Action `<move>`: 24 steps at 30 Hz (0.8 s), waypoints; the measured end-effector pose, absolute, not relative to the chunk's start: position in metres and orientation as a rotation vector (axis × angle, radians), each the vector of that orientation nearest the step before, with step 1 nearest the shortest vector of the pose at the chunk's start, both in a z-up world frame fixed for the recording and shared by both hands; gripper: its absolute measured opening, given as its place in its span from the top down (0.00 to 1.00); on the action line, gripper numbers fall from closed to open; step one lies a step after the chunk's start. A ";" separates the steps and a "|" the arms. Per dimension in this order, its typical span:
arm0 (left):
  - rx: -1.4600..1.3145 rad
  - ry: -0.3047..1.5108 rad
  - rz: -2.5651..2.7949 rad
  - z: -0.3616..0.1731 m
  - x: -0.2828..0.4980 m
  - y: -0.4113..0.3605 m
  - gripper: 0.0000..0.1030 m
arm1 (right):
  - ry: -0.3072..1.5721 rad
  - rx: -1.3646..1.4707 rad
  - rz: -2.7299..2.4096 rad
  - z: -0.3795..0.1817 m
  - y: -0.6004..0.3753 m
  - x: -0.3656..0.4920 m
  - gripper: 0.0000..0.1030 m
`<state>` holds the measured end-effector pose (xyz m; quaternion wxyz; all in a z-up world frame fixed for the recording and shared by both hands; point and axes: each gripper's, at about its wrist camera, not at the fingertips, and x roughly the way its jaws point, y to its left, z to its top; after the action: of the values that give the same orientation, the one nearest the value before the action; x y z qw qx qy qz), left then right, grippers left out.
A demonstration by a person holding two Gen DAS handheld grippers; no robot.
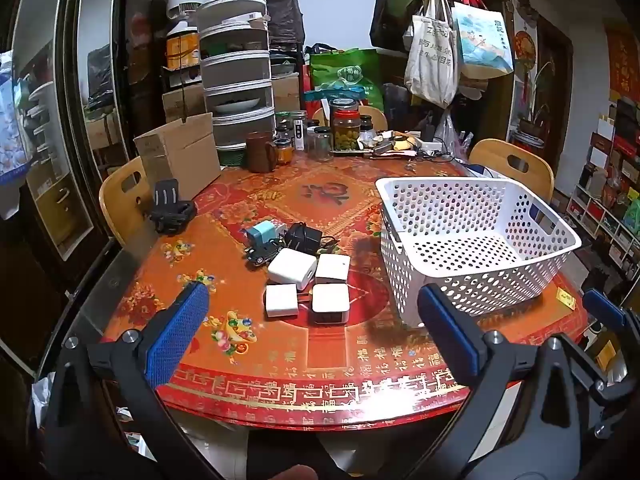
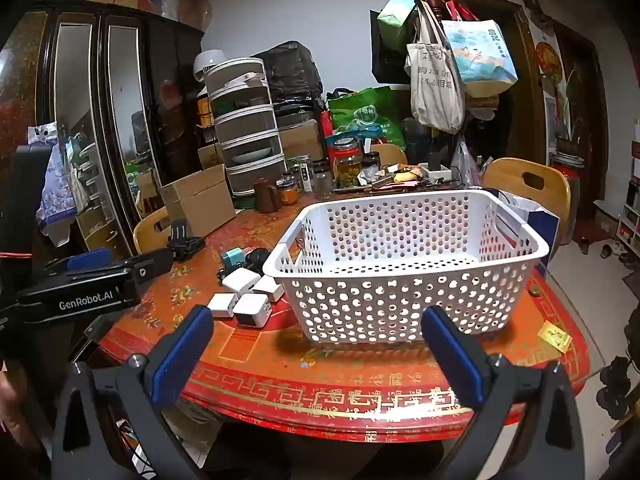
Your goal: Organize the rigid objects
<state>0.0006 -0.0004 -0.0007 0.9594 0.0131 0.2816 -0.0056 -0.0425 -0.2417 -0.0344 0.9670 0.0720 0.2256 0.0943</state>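
Note:
A cluster of chargers lies mid-table: several white cubes (image 1: 307, 285) (image 2: 245, 295), a light-blue plug (image 1: 261, 233) (image 2: 233, 258) and a black adapter (image 1: 303, 236) with its cord. To their right stands a white perforated basket (image 1: 476, 245) (image 2: 404, 268) with nothing in it. My left gripper (image 1: 312, 332) hovers open over the near table edge, short of the white cubes, nothing between its blue pads. My right gripper (image 2: 318, 354) is open too, in front of the basket's near wall. The left gripper's body (image 2: 86, 290) shows at the left of the right wrist view.
The round table (image 1: 320, 376) has a red patterned cover. A black strap mount (image 1: 172, 208), a cardboard box (image 1: 180, 160), stacked food covers (image 1: 238, 76), jars (image 1: 346, 128) and clutter line the back. Wooden chairs (image 1: 516, 168) surround it. A small yellow packet (image 2: 555, 338) lies near the right edge.

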 end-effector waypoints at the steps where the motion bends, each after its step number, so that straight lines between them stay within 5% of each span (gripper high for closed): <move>1: 0.028 0.573 -0.013 -0.001 0.001 0.000 0.00 | 0.460 0.146 0.190 -0.034 -0.242 -0.042 0.00; 24: 0.039 0.574 -0.012 -0.004 0.000 -0.004 0.00 | 0.453 0.137 0.190 -0.035 -0.240 -0.042 0.00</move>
<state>0.0003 -0.0042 -0.0036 0.9590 0.0191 0.2828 -0.0058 -0.0420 -0.2398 -0.0351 0.9677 0.0676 0.2239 0.0942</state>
